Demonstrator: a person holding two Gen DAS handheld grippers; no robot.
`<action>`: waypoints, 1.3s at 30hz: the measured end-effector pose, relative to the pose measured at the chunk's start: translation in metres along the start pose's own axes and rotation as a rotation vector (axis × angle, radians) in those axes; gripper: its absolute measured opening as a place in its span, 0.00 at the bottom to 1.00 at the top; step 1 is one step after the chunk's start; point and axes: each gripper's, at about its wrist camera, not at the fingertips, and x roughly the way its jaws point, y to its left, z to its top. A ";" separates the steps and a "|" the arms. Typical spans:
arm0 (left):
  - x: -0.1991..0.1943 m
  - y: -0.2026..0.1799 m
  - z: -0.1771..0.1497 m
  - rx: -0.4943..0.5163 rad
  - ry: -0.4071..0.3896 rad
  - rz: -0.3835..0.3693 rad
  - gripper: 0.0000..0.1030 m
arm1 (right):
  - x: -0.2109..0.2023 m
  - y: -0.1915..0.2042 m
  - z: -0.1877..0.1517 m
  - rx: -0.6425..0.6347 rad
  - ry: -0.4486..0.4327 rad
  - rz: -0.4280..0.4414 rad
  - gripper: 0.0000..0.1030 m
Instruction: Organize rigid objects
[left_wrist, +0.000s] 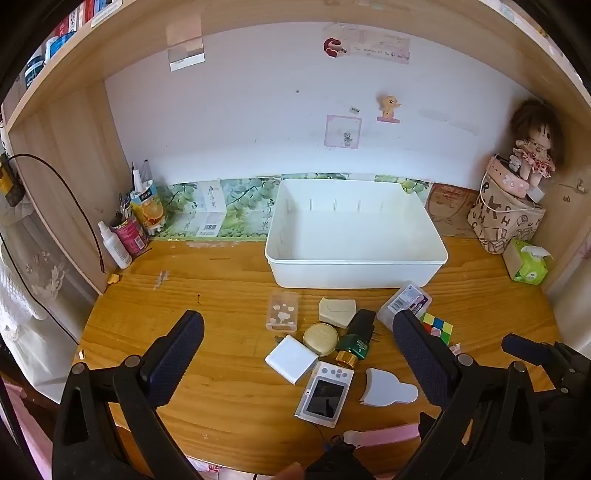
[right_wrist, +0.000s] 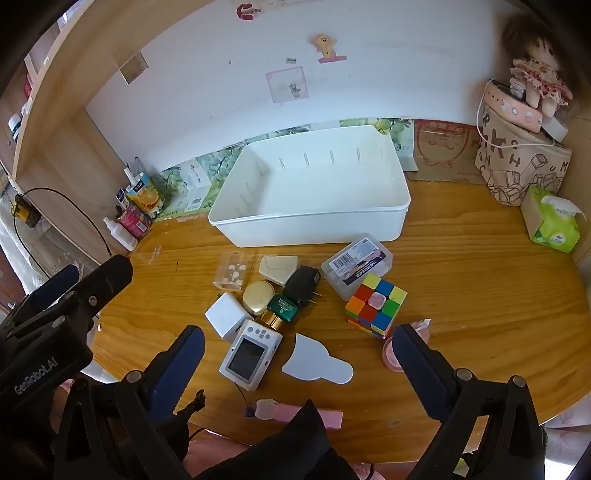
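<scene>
Starting point: bin empty, nothing sorted yet

Hovering over the desk (right_wrist: 480, 280), left gripper (left_wrist: 299, 354) & right gripper (right_wrist: 299, 354) both spread wide, nothing btwn the pads. Below them the loose pile sits untouched: white camera (right_wrist: 249, 354), white charger (right_wrist: 226, 315), gold tin (right_wrist: 258, 291), green bottle (right_wrist: 282, 306), black plug (right_wrist: 302, 283), puzzle cube (right_wrist: 375, 304), clear box w/ label (right_wrist: 356, 265), small clear case (right_wrist: 231, 275). Behind the pile, white bin (right_wrist: 314, 221) looks empty. Judging by that: zero items placed, whole pile left to go.
</scene>
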 end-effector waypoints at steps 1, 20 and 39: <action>-0.001 -0.001 0.000 0.010 -0.013 0.004 0.99 | 0.000 0.000 0.000 -0.001 0.000 -0.001 0.99; 0.006 0.013 0.002 -0.003 -0.002 -0.033 0.99 | 0.009 0.009 -0.002 0.004 0.020 -0.035 0.99; 0.020 0.027 0.000 0.061 0.048 -0.182 0.99 | 0.009 0.023 -0.021 0.077 0.047 -0.117 0.99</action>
